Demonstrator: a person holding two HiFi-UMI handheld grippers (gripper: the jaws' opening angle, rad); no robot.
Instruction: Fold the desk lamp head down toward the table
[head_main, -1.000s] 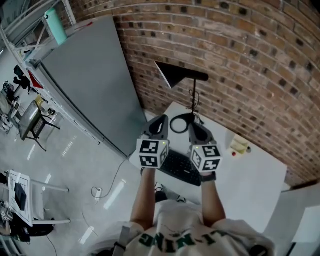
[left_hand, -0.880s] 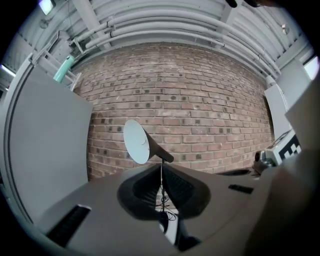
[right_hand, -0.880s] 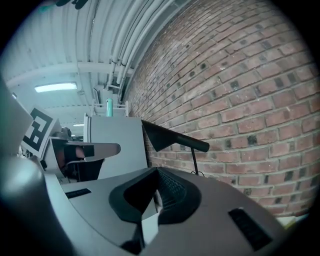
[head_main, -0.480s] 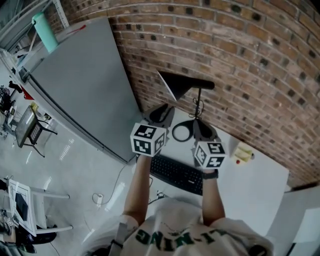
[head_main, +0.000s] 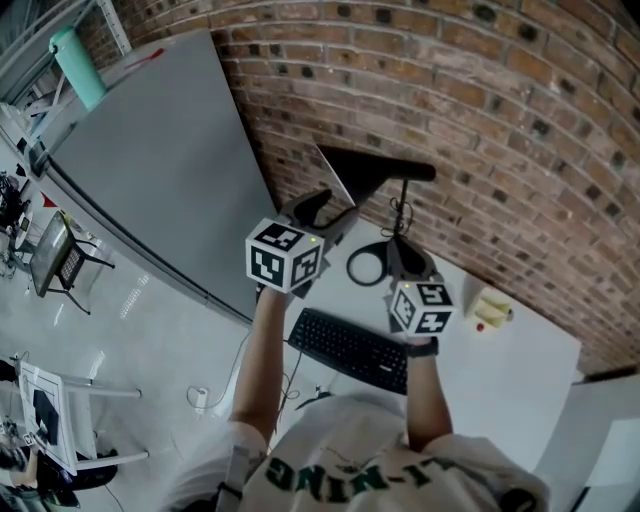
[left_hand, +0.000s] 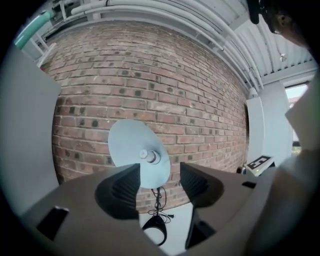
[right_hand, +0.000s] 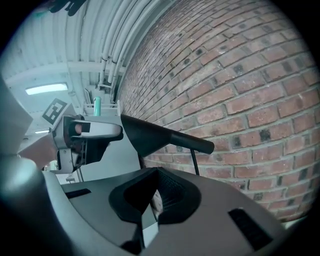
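Desk lamp head (head_main: 368, 168) raised above white table (head_main: 500, 375).

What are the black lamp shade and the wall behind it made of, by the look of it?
Lamp shade: probably painted metal, possibly plastic; matte black outside, pale inside, with a thin, crisp cone edge.
Wall: bare red-brown brick with pale mortar joints, rough and unpainted.

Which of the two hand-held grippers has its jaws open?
The left hand-held gripper: its jaws have just been opening and stand apart, nothing between them. On the right hand-held gripper they are together.
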